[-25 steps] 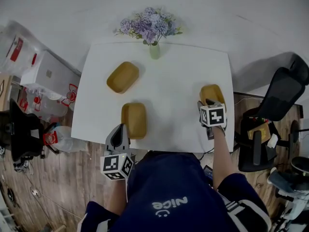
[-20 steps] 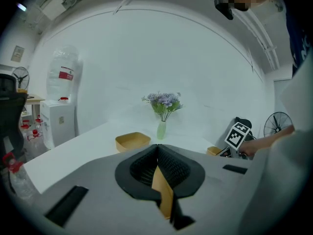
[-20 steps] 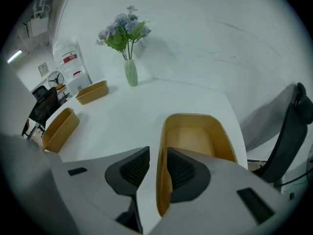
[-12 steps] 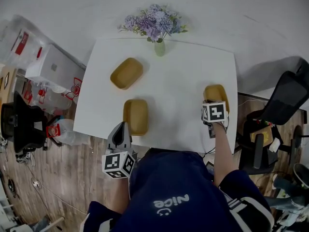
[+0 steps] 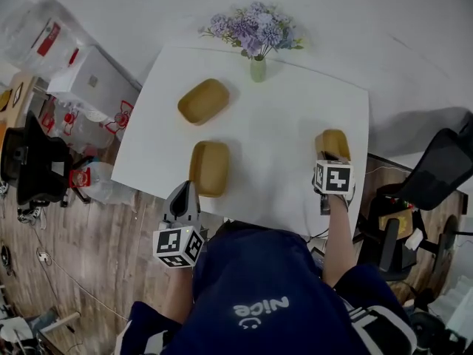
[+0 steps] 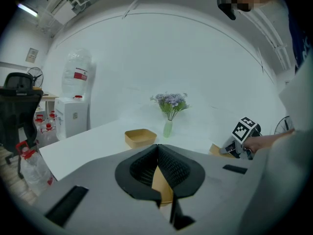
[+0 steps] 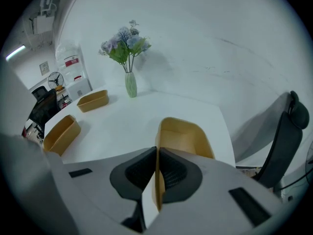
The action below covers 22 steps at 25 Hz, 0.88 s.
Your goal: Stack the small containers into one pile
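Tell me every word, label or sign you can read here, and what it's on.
"nice": on the person's shirt, upside down in the head view.
Red label on the water bottle: too small to read.
Cube markers: patterns, no words.

Three tan containers point(image 5: 203, 101) point(image 5: 210, 168) point(image 5: 332, 142), one vase of purple flowers point(image 5: 257, 69), one white table point(image 5: 284, 128), two claws point(image 6: 157, 147) point(image 7: 156, 150).

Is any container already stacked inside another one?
No, the far container, the near container and the right-hand container are all apart from each other.
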Each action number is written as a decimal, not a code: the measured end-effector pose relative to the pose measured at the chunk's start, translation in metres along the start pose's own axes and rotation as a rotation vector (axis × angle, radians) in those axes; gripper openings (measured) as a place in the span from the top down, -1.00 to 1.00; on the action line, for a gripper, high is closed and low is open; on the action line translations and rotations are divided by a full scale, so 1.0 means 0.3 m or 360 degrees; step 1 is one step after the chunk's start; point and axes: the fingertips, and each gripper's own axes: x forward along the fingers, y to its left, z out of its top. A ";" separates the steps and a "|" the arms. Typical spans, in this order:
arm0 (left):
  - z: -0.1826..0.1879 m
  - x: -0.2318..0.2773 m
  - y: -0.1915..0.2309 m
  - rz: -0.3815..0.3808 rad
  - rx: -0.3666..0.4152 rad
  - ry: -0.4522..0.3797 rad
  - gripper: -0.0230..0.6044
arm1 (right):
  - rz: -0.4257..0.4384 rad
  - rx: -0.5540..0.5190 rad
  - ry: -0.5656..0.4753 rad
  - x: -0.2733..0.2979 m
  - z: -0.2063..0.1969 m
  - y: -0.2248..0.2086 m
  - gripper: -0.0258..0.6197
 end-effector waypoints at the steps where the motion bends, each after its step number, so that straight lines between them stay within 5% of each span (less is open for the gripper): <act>1: -0.003 -0.005 0.000 0.0010 -0.0012 -0.0003 0.86 | -0.0002 -0.0004 -0.0022 -0.013 0.014 -0.001 0.75; 15: -0.021 -0.091 -0.041 0.0172 -0.0088 -0.0065 0.86 | 0.0239 -0.0131 -0.0218 -0.097 0.126 0.087 0.75; 22: -0.052 -0.155 -0.046 0.0306 -0.0106 -0.0068 0.86 | 0.0471 -0.0291 -0.0322 -0.104 0.173 0.207 0.75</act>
